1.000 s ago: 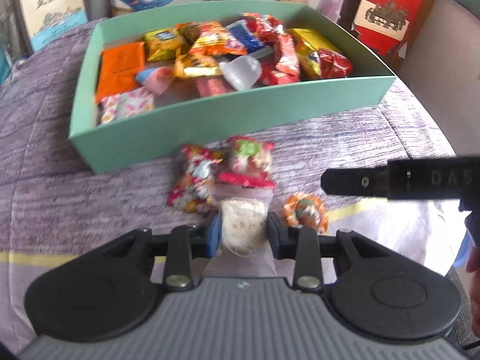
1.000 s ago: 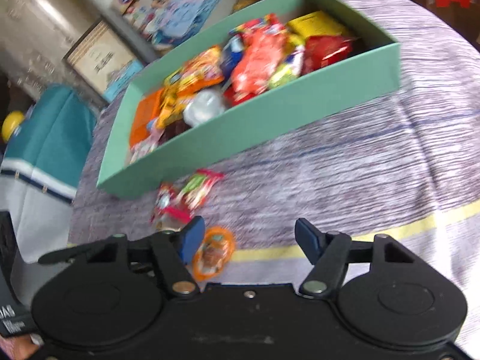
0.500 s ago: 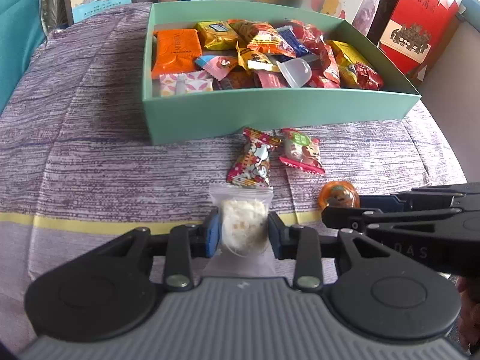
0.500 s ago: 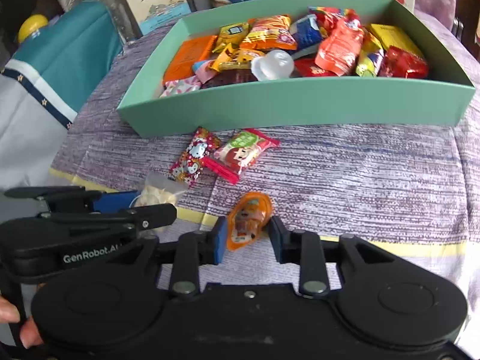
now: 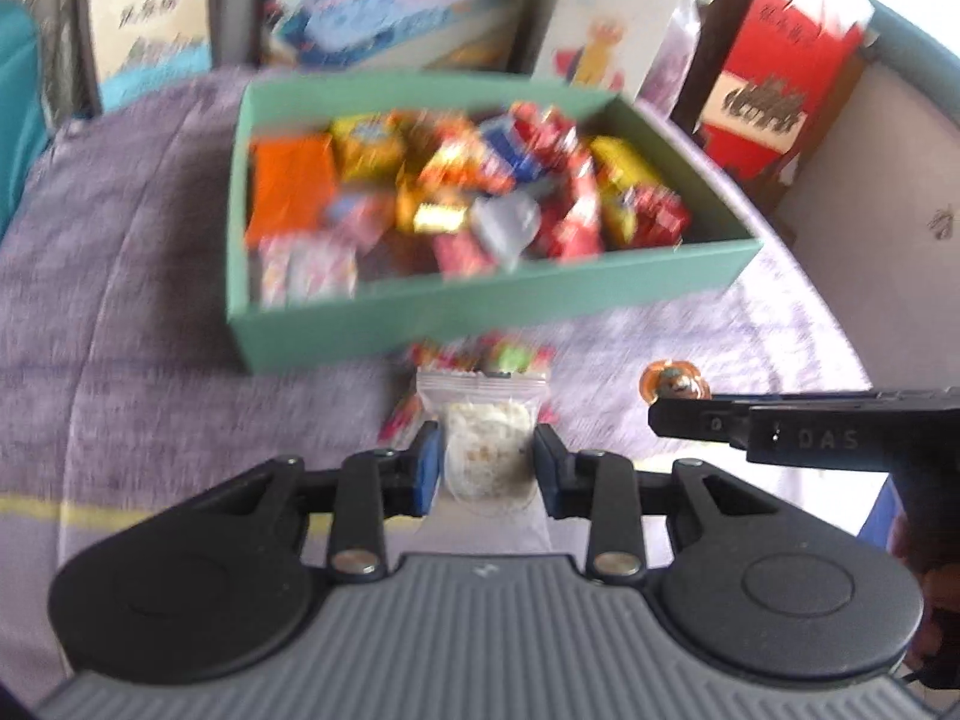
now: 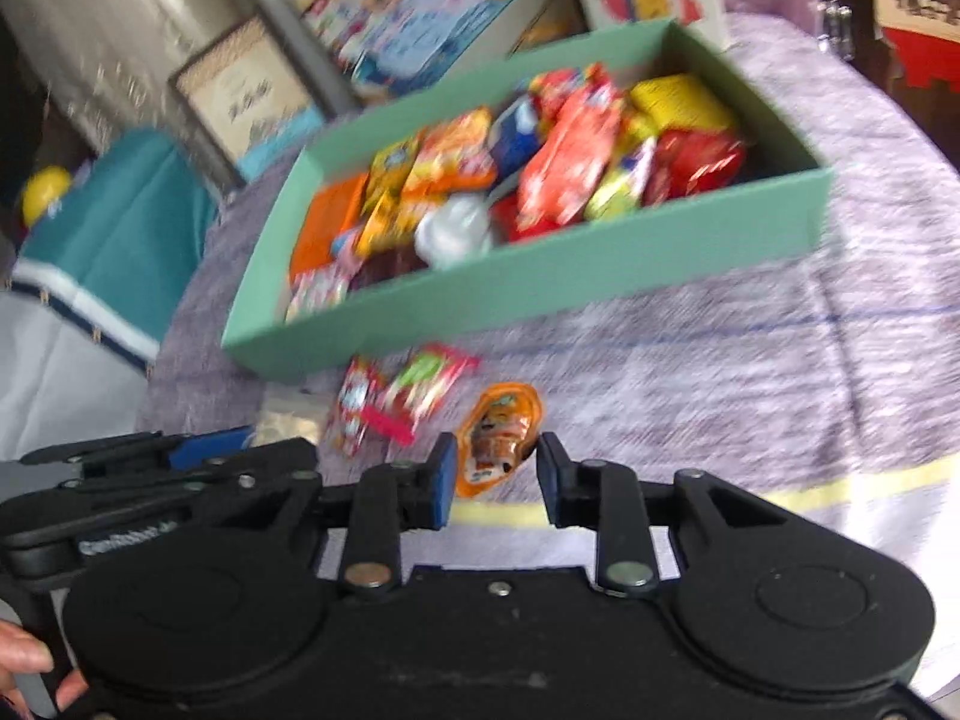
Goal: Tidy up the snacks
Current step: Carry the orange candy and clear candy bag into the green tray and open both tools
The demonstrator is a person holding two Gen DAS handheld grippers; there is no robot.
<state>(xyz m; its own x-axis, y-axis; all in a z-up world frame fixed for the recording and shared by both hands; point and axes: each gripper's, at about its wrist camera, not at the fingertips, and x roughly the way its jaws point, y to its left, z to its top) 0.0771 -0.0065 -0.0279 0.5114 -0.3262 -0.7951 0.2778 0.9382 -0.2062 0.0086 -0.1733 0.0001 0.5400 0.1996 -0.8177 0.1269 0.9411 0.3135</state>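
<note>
My left gripper is shut on a clear zip bag of white snack and holds it above the purple cloth. My right gripper is shut on an orange jelly cup, also lifted; the cup shows in the left wrist view too. A green box full of several bright snack packets stands ahead, also in the right wrist view. Two loose packets, a red-white one and a red-green one, lie on the cloth in front of the box.
The table carries a purple striped cloth with a yellow line. Books and picture boxes stand behind the box, a red bag at the back right, a teal chair at the left.
Both grippers have lifted with their snacks and moved toward the box. The view is now blurred with motion.
</note>
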